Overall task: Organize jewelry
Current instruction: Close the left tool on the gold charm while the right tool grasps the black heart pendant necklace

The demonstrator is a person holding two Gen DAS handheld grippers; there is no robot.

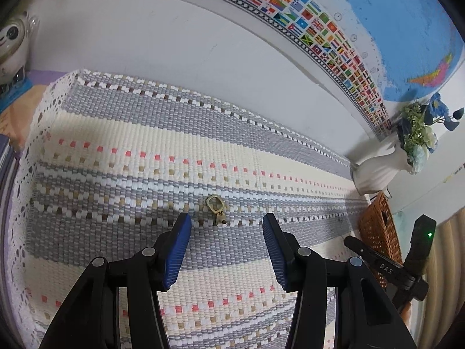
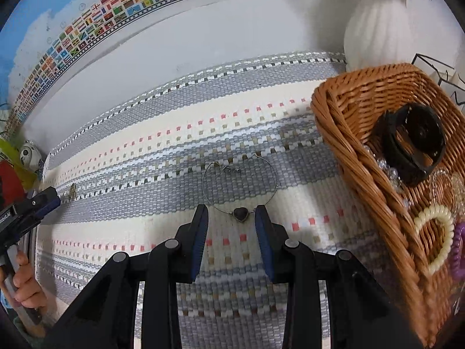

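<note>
A small gold earring lies on the woven mat, just ahead of my open left gripper; it also shows small in the right wrist view. A thin wire necklace with a dark heart pendant lies on the mat. My right gripper is open with the pendant between its fingertips. A wicker basket at the right holds a black watch, a cream spiral hair tie, a purple one and clear beads.
A white vase with blue flowers stands behind the basket. A world map with flags covers the wall. A panda figurine stands at the far left. The left gripper shows in the right wrist view.
</note>
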